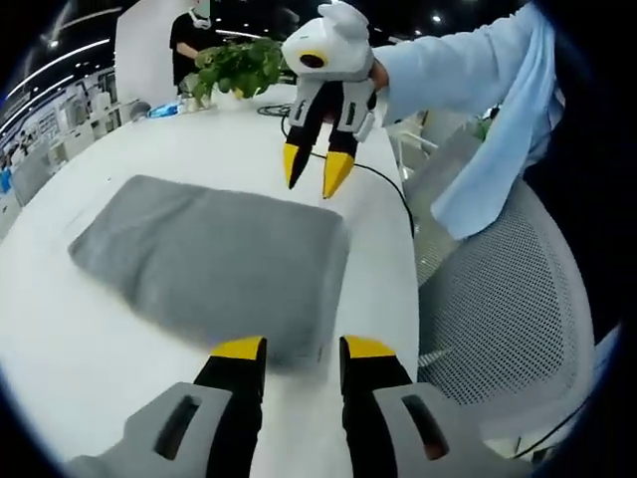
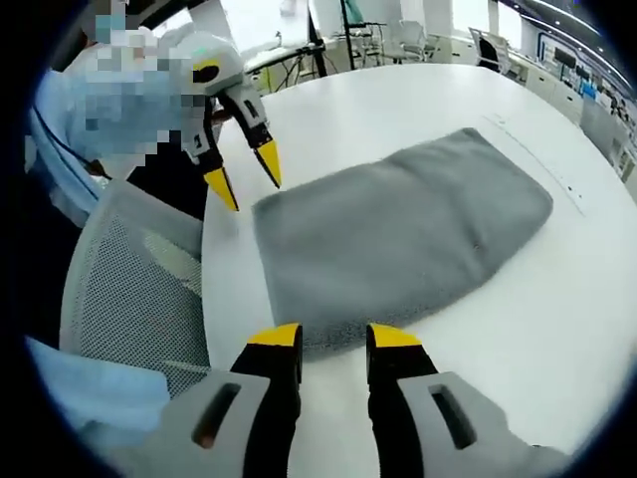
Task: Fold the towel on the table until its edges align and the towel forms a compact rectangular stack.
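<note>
A grey towel (image 1: 214, 259) lies folded into a thick rectangle on the white table (image 1: 90, 368). My left gripper (image 1: 303, 349) hovers open just off the towel's near edge, nothing between its yellow tips. In the same view my right gripper (image 1: 311, 171) hangs open above the towel's far corner, held by a hand in a light blue sleeve. In the right gripper view the towel (image 2: 408, 234) stretches away from my right gripper (image 2: 333, 339), which is open at its near edge. The left gripper (image 2: 244, 169) is open above the towel's left corner.
A grey mesh chair (image 1: 508, 319) stands against the table's edge, with a black cable (image 1: 383, 184) running over the edge. A potted plant (image 1: 239, 65) sits at the table's far end, and a person (image 1: 189, 40) stands behind it. More desks and chairs (image 2: 418, 35) fill the room.
</note>
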A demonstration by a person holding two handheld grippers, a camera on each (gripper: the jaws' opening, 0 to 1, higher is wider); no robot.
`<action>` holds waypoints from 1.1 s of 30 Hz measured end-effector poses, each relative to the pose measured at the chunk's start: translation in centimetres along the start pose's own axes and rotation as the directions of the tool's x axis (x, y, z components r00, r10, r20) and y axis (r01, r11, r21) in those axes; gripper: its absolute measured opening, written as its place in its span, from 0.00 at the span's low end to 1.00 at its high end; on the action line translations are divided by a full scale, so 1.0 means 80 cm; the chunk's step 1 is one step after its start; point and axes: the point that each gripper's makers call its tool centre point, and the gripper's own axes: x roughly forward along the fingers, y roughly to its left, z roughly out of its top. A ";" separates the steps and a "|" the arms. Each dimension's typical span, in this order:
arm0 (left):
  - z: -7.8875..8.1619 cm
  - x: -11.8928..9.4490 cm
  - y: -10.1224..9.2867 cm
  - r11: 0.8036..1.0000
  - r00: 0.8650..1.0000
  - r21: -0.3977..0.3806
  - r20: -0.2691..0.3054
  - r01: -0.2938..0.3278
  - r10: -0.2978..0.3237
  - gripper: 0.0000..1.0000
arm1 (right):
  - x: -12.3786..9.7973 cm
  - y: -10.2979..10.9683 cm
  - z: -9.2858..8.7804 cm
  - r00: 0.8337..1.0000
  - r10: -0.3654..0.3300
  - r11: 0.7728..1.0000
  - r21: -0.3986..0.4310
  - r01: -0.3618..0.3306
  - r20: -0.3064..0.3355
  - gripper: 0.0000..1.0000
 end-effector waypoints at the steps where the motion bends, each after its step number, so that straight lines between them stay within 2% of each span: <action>1: -0.001 0.002 -0.003 1.000 1.000 0.008 -0.009 0.004 -0.004 0.30 | 0.001 0.002 0.001 1.000 0.006 1.000 -0.008 -0.006 0.001 0.24; 4: -0.006 0.006 -0.004 1.000 1.000 0.020 -0.023 0.014 -0.013 0.30 | 0.004 0.010 -0.001 1.000 0.019 1.000 -0.020 -0.019 -0.005 0.24; 6: -0.002 0.007 -0.013 0.999 0.999 0.038 -0.034 0.018 -0.017 0.30 | 0.006 0.016 -0.003 0.999 0.033 0.999 -0.031 -0.033 -0.006 0.24; 8: -0.012 0.010 -0.007 0.998 0.999 0.061 -0.045 0.018 -0.016 0.30 | 0.007 0.029 -0.002 0.998 0.063 0.996 -0.065 -0.064 -0.004 0.24; 10: -0.011 0.013 -0.011 0.996 0.998 0.085 -0.058 0.017 -0.012 0.30 | 0.008 0.039 -0.005 0.997 0.081 0.991 -0.101 -0.082 -0.021 0.25; 13: -0.023 0.019 -0.011 0.991 0.993 0.131 -0.117 0.021 -0.005 0.32 | 0.012 0.038 -0.015 0.996 0.053 0.978 -0.196 -0.067 -0.074 0.26; 16: -0.033 0.025 -0.010 0.990 0.988 0.140 -0.153 0.022 0.000 0.34 | 0.016 0.039 -0.018 0.995 0.025 0.957 -0.285 -0.051 -0.095 0.30; 18: -0.035 0.028 -0.009 0.989 0.987 0.145 -0.162 0.030 -0.007 0.35 | 0.019 0.034 -0.020 0.994 0.028 0.955 -0.290 -0.058 -0.106 0.32; 20: -0.028 0.027 -0.016 0.991 0.986 0.133 -0.167 0.035 -0.012 0.36 | 0.022 0.031 -0.021 0.993 0.032 0.952 -0.299 -0.064 -0.110 0.32; 21: -0.034 0.029 -0.009 0.991 0.986 0.129 -0.168 0.036 -0.014 0.36 | 0.024 0.030 -0.022 0.993 0.034 0.953 -0.297 -0.066 -0.114 0.32; 28: -0.039 0.032 -0.003 0.993 0.984 0.110 -0.176 0.045 -0.025 0.35 | 0.030 0.027 -0.030 0.990 0.030 0.948 -0.311 -0.073 -0.141 0.31; 33: -0.035 0.031 -0.008 0.994 0.984 0.101 -0.177 0.050 -0.031 0.34 | 0.036 0.022 -0.039 0.984 0.027 0.936 -0.341 -0.086 -0.175 0.32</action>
